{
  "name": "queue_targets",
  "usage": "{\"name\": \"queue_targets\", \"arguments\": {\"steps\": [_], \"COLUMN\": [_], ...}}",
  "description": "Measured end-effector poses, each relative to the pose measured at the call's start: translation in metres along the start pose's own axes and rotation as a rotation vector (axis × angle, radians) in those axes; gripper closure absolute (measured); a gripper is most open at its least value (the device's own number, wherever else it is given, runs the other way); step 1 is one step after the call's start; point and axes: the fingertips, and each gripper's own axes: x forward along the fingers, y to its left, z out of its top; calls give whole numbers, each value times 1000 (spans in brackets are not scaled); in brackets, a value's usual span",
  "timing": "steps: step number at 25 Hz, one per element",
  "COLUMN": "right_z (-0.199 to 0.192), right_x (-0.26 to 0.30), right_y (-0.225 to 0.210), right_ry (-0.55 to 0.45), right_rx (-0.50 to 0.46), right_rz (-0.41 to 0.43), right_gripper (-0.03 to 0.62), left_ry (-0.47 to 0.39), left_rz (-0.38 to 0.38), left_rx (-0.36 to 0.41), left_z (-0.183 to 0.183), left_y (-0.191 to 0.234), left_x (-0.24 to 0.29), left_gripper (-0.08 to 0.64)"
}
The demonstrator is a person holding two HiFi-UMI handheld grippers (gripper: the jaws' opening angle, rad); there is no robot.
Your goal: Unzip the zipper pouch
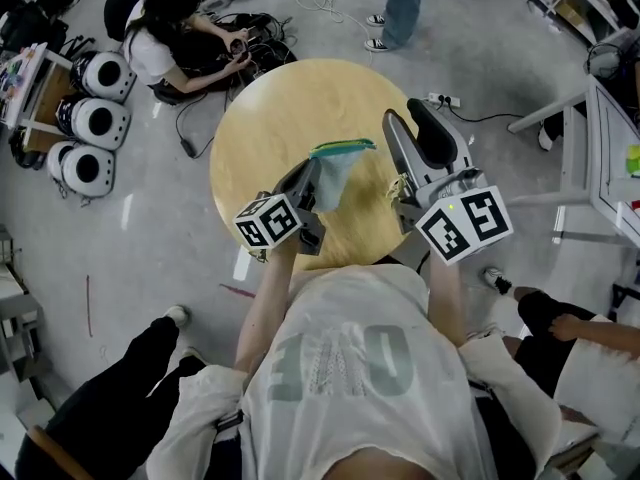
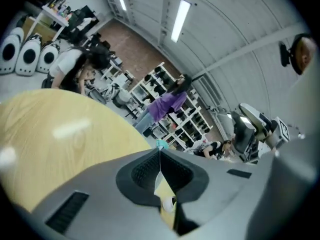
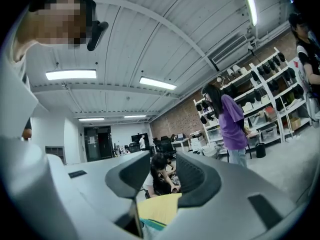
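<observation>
A teal-green zipper pouch (image 1: 338, 168) hangs above the round wooden table (image 1: 280, 108), with its zipper edge on top. My left gripper (image 1: 312, 171) is shut on the pouch's left end. In the left gripper view the pouch (image 2: 161, 145) shows edge-on as a thin sliver pinched between the closed pads (image 2: 145, 171). My right gripper (image 1: 405, 115) stands just right of the pouch, its jaws wide apart and not touching it. The right gripper view shows that gripper (image 3: 162, 171) with nothing between the jaws. Only a teal strip of the pouch (image 3: 152, 224) shows low down, over the table (image 3: 160, 209).
A person (image 1: 165, 38) sits on the floor beyond the table among cables. White round devices (image 1: 95, 118) stand at the left. A power strip (image 1: 440, 100) lies at the back right. Another person stands at the far edge (image 1: 400, 8). A white table (image 1: 610, 158) is at the right.
</observation>
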Motion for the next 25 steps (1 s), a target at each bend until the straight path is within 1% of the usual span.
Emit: {"name": "queue_targets", "arguments": {"steps": [1,3,7,9,11,13,16,22,25], "right_z": [0,-2,-3,-4,-4,-4,-5,-12,-15], "right_x": [1,2,7,9,9,8,8,5,4], "right_y": [1,2,3,4,5,7,9,16,18], "right_ry": [2,6,17,20,19,14,12,51,64], "right_rx": [2,4,9,15,19,14,2,2,-7], "right_rz": [2,3,10,16,21,22,19,37,40], "right_gripper": [437,438,437,438,437,437,437,438,437], "left_ry": [-5,-11,-13,14,58,97,130,230,242], "left_rz": [20,63,128,157,192,226,261,351,365], "left_rx": [-29,-63,-78,-91,-111,-107,-95,-55,-47], "left_z": [0,1,8,3,-9,-20,-31,-53,-56], "left_y": [9,28,56,70,86,101,115,137,139], "left_x": [-1,-4,-8,-6,-3,-2,-6,-10,-10], "left_gripper": [532,532,532,532,532,532,532,531,531]}}
